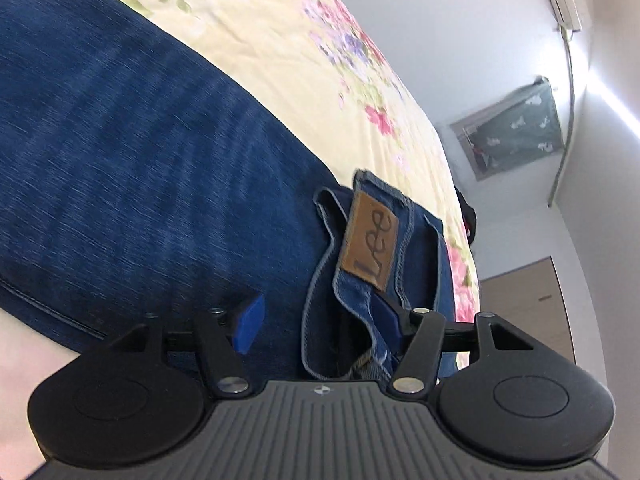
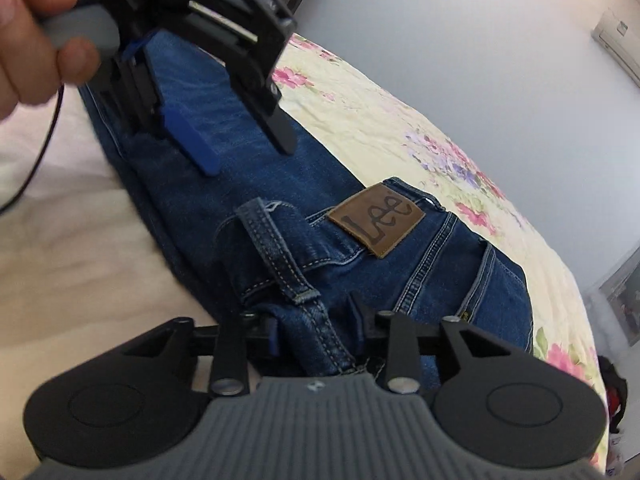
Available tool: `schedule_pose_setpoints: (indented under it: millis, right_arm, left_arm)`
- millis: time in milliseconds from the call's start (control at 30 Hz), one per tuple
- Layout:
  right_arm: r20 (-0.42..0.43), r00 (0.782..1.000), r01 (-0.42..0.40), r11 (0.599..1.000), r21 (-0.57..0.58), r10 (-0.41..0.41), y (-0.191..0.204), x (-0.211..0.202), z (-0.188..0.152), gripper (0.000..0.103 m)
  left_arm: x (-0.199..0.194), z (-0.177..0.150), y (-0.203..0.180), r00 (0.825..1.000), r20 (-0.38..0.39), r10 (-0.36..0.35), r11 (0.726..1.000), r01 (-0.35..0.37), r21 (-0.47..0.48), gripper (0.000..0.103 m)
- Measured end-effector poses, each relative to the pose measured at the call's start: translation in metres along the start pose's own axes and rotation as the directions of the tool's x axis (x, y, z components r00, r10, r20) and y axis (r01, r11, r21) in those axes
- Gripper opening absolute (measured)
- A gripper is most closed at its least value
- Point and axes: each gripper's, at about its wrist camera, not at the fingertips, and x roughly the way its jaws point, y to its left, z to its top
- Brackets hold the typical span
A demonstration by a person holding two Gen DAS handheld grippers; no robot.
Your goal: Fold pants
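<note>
Blue jeans [image 1: 140, 140] lie folded on a cream floral bedsheet [image 1: 280, 40]. Their waistband, with a brown Lee patch [image 1: 370, 246], stands up crumpled in front of my left gripper [image 1: 320, 320]. That gripper is open wide; the waistband fold hangs by its right finger and the left pad [image 1: 250, 326] is bare. In the right wrist view the jeans [image 2: 420, 292] show the Lee patch [image 2: 376, 220] and a belt loop [image 2: 276, 252]. My right gripper [image 2: 314, 324] is low on the waistband, jaws apart with a denim seam between them. A hand [image 2: 24, 32] holds the open left gripper [image 2: 240, 140] above the leg.
The bedsheet [image 2: 380, 120] ends near a white wall with an air conditioner [image 2: 620, 36]. A black and red object [image 2: 612, 392] sits past the bed's edge. A framed panel [image 1: 512, 128] and a wooden door [image 1: 524, 304] stand at the right. A dark cable [image 2: 40, 148] hangs at the left.
</note>
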Motion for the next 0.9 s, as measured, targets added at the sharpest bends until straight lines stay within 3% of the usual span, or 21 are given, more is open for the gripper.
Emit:
schedule_pose_setpoints:
  millis: [133, 267, 333, 400, 467, 500, 533, 567, 633, 733, 867, 900]
  right_arm:
    - [0.082, 0.99, -0.131, 0.975, 0.18, 0.117, -0.009, -0.037, -0.01, 0.058]
    - [0.136, 0.985, -0.154, 0.906, 0.394, 0.109, -0.034, -0.061, -0.024, 0.061]
    - [0.13, 0.99, -0.11, 0.842, 0.529, 0.048, -0.052, -0.064, -0.032, 0.061]
    - [0.121, 0.992, -0.06, 0.751, 0.658, -0.026, -0.072, -0.068, -0.042, 0.061]
    - [0.109, 0.988, -0.019, 0.621, 0.784, -0.107, -0.1, -0.063, -0.057, 0.062]
    - [0.108, 0.986, -0.02, 0.555, 0.832, -0.125, -0.107, -0.064, -0.066, 0.062]
    - [0.109, 0.985, -0.029, 0.495, 0.869, -0.134, -0.114, -0.065, -0.076, 0.062]
    - [0.108, 0.984, -0.034, 0.452, 0.892, -0.139, -0.118, -0.065, -0.083, 0.062]
    - [0.092, 0.984, -0.025, 0.392, 0.92, -0.153, -0.126, -0.069, -0.095, 0.063]
    - [0.083, 0.984, -0.022, 0.353, 0.935, -0.16, -0.13, -0.071, -0.1, 0.063]
    - [0.105, 0.982, -0.045, 0.342, 0.939, -0.159, -0.137, -0.07, -0.1, 0.063]
    - [0.108, 0.981, -0.047, 0.346, 0.937, -0.159, -0.137, -0.07, -0.1, 0.063]
  left_arm:
    - [0.008, -0.009, -0.006, 0.998, -0.062, -0.025, 0.999, 0.027, 0.029, 0.078]
    - [0.02, -0.012, -0.014, 0.994, -0.11, 0.01, 0.998, -0.004, 0.056, 0.079]
    - [0.024, -0.012, -0.018, 0.993, -0.119, 0.022, 0.998, -0.014, 0.063, 0.079]
    - [0.027, -0.013, -0.021, 0.992, -0.122, 0.012, 0.998, -0.004, 0.065, 0.079]
    - [0.031, -0.013, -0.026, 0.994, -0.111, 0.005, 0.997, 0.003, 0.072, 0.079]
    - [0.032, -0.013, -0.029, 0.995, -0.097, 0.004, 0.996, 0.004, 0.084, 0.065]
    - [0.032, -0.014, -0.031, 0.997, -0.08, 0.012, 0.995, -0.004, 0.102, 0.022]
    - [0.034, -0.014, -0.033, 0.995, -0.095, 0.021, 0.994, -0.01, 0.112, 0.009]
    - [0.035, -0.015, -0.037, 0.994, -0.109, 0.02, 0.992, -0.006, 0.126, 0.009]
    - [0.028, -0.017, -0.044, 0.996, -0.09, 0.02, 0.988, -0.006, 0.152, 0.009]
    - [0.002, -0.007, -0.03, 1.0, 0.012, -0.028, 0.998, 0.028, 0.054, 0.006]
    - [-0.006, -0.003, -0.025, 0.999, 0.04, -0.035, 0.999, 0.033, 0.03, 0.0]
